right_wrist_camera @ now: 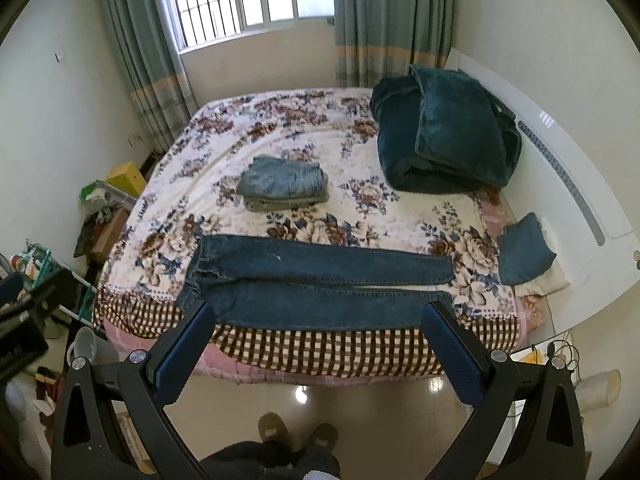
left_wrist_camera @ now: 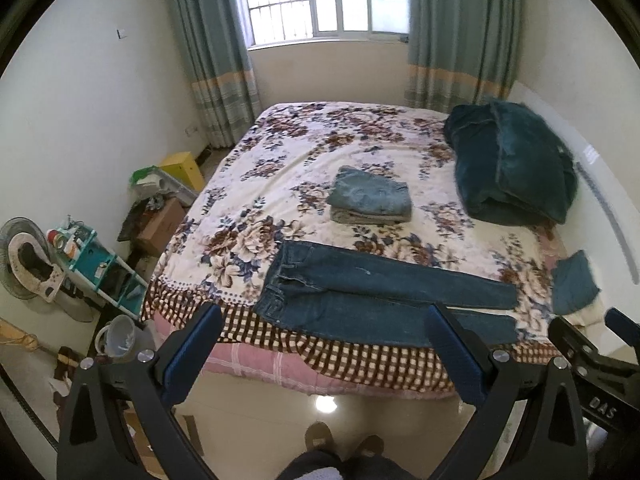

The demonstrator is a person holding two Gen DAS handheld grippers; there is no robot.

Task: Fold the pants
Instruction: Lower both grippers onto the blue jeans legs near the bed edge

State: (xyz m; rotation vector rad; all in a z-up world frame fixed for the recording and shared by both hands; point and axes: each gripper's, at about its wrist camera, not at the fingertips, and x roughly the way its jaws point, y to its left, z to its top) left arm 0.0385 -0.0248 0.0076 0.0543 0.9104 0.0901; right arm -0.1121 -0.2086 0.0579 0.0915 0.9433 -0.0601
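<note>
A pair of dark blue jeans (left_wrist_camera: pixel 372 296) lies flat along the near edge of the bed, waist to the left, legs side by side to the right; it also shows in the right wrist view (right_wrist_camera: pixel 316 284). My left gripper (left_wrist_camera: pixel 324 316) is open and empty, held above the floor short of the bed edge. My right gripper (right_wrist_camera: pixel 320 312) is open and empty, likewise short of the bed, and its body shows at the right of the left wrist view (left_wrist_camera: pixel 600 360). A stack of folded lighter jeans (left_wrist_camera: pixel 370 200) (right_wrist_camera: pixel 282 188) sits mid-bed.
The floral bedspread (left_wrist_camera: pixel 304 152) covers the bed. A dark teal blanket heap (left_wrist_camera: pixel 516 164) lies at the far right, a small folded blue cloth (right_wrist_camera: pixel 522 254) on a pillow near right. Shelf, boxes and a fan (left_wrist_camera: pixel 28 260) crowd the floor at left. My feet (right_wrist_camera: pixel 296 436) stand below.
</note>
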